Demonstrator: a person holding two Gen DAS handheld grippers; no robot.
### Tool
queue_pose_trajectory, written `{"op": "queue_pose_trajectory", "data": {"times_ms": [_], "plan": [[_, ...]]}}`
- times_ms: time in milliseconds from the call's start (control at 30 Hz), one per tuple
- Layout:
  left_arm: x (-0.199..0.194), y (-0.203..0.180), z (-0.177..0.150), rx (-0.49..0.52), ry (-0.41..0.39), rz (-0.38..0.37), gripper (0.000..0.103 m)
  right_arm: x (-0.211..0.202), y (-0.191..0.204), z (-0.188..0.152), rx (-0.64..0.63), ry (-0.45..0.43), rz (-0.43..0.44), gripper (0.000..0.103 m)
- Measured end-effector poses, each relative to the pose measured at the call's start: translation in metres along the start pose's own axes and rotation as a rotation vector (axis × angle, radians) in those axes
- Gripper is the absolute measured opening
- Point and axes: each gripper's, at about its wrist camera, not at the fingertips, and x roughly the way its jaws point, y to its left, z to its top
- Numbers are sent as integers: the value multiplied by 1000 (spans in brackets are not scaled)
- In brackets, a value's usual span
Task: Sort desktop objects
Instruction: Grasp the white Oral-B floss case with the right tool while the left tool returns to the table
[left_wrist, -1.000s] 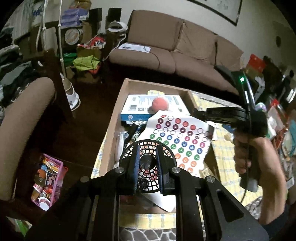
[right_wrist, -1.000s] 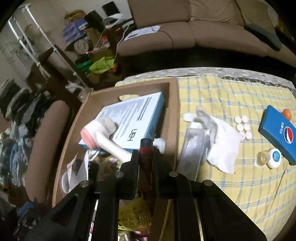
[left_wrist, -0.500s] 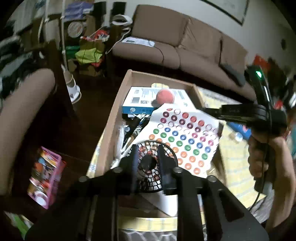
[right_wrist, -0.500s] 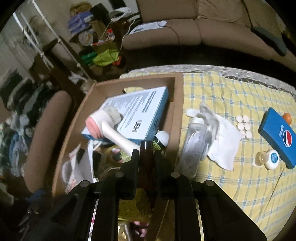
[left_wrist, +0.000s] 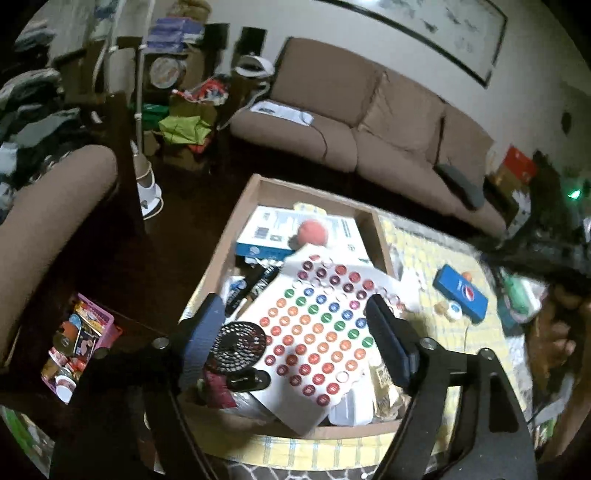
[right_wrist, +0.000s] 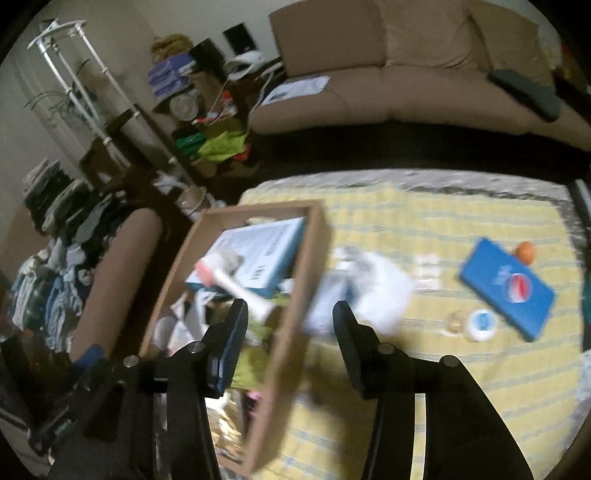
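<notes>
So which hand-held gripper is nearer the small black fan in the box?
Left. The left hand-held gripper hangs open right over the black fan inside the cardboard box. The right hand-held gripper, also open, sits above the box's right wall, farther away.

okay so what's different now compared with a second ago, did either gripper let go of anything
Both let go. The left gripper was shut on the small black fan; its jaws now stand wide open and the fan lies in the cardboard box beside the sticker sheet. The right gripper was shut on a dark red-tipped item; it is open and empty now. The blue Pepsi box stayed put.
</notes>
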Motion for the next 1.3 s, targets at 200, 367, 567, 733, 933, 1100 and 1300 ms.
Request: {"op": "queue_pose_trajectory", "data": {"times_ms": [200, 367, 567, 733, 933, 1100, 1300], "plan": [[3, -29, -7, 71, 26, -43, 82, -45, -70, -9, 86, -33, -145, 57], [2, -32, -10, 71, 24, -38, 83, -42, -113, -24, 117, 33, -270, 59], [3, -31, -12, 75, 41, -29, 83, 10, -146, -53, -23, 199, -445, 63], [5, -32, -15, 85, 45, -16, 83, 38, -173, -69, -3, 208, -355, 63], [18, -39, -20, 127, 70, 25, 83, 91, -180, -72, -100, 229, -412, 59], [25, -51, -27, 229, 70, 77, 83, 104, -179, -70, -84, 138, -295, 58], [23, -56, -29, 199, 78, 34, 83, 108, -192, -69, -1, 74, -254, 46]]}}
